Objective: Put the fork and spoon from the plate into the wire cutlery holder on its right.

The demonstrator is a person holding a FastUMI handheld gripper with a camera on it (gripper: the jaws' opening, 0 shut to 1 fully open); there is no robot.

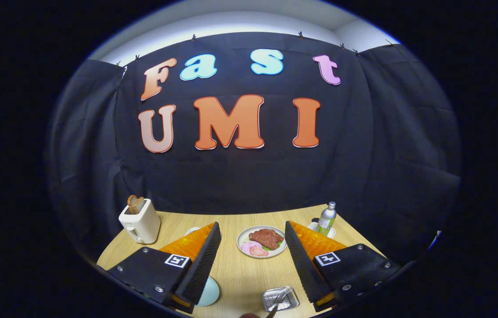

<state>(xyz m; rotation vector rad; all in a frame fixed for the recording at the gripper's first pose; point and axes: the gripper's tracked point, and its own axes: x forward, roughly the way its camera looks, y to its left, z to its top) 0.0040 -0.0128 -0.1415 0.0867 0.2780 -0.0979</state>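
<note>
My gripper (252, 225) is open and held above a wooden table, with nothing between its fingers. The wire cutlery holder (281, 298) stands low between the fingers, close to the right finger (302, 260). A thin brownish handle (272, 311) pokes out at its near side; I cannot tell which utensil it belongs to. To the holder's left lies a pale blue plate (210, 291), mostly hidden behind the left finger (200, 260), so what lies on it is hidden.
Beyond the fingertips sits a white plate (241, 238) with meat and ham slices. A white toaster (140, 223) holding toast stands at the far left. A small bottle (327, 218) stands on a saucer at the far right. The booth's black cloth wall closes the back.
</note>
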